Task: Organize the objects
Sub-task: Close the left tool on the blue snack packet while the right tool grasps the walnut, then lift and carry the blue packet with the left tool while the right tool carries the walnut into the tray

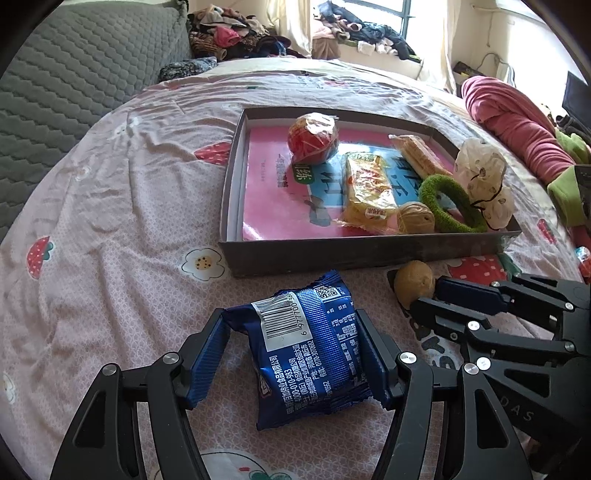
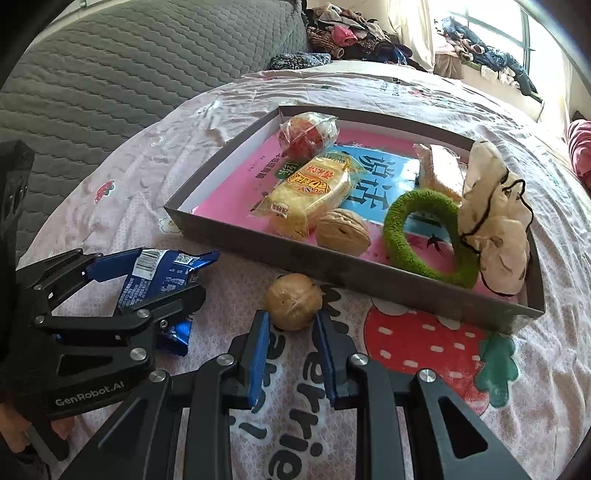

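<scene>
A blue snack packet (image 1: 306, 350) lies on the bed between the fingers of my left gripper (image 1: 295, 328), which is shut on it; it also shows in the right wrist view (image 2: 162, 273). A walnut (image 2: 293, 301) lies on the bedspread just in front of the grey box (image 2: 236, 243). My right gripper (image 2: 291, 325) is open with its fingertips either side of the walnut's near half; I cannot tell whether they touch it. The box holds a second walnut (image 2: 343, 232), a yellow packet (image 2: 310, 190), a red wrapped ball (image 2: 306, 134), a green ring (image 2: 428, 236) and a white cloth pouch (image 2: 495, 221).
The pink patterned bedspread (image 1: 122, 206) covers the bed. A grey quilted headboard (image 1: 66, 74) is at the left. Piles of clothes (image 1: 236, 33) sit at the far end by the window. A pink rolled blanket (image 1: 517, 122) lies at the right.
</scene>
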